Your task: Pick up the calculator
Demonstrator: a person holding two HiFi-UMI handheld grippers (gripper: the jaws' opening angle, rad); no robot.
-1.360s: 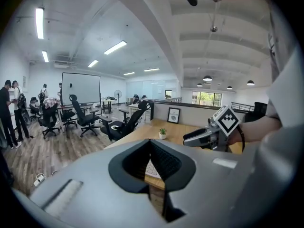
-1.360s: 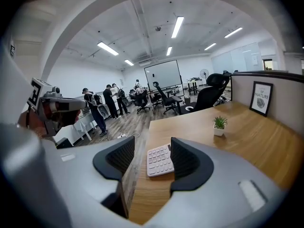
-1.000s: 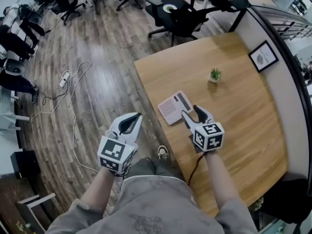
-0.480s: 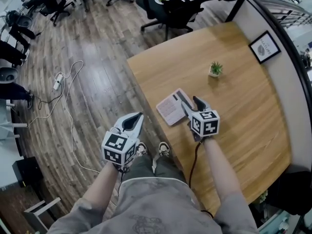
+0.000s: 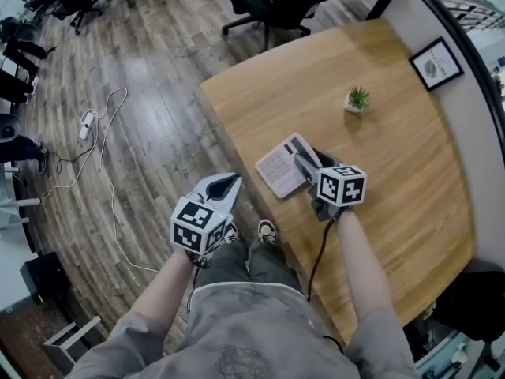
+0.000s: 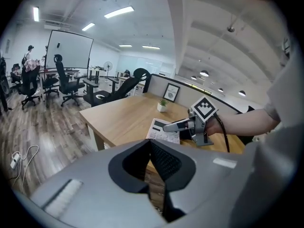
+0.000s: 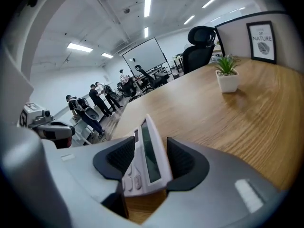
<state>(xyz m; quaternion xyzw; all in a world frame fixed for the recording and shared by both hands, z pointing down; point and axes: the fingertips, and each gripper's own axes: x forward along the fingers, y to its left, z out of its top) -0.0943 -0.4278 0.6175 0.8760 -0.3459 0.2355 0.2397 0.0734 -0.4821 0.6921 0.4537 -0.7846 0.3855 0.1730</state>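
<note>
The calculator (image 7: 145, 158) is clamped at its edge between the jaws of the right gripper (image 5: 308, 160), low over the wooden table (image 5: 394, 156). The left gripper (image 5: 225, 184) is held closed and empty, off the table. The grasp appears made; a steady lift is called for next.

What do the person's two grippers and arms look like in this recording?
The left gripper and right gripper both have light grey plastic bodies, jaws lined with black ribbed pads, and a white cube printed with black square markers. A black cable trails from the right gripper. The person wears a grey top with sleeves ending above the forearms.
</note>
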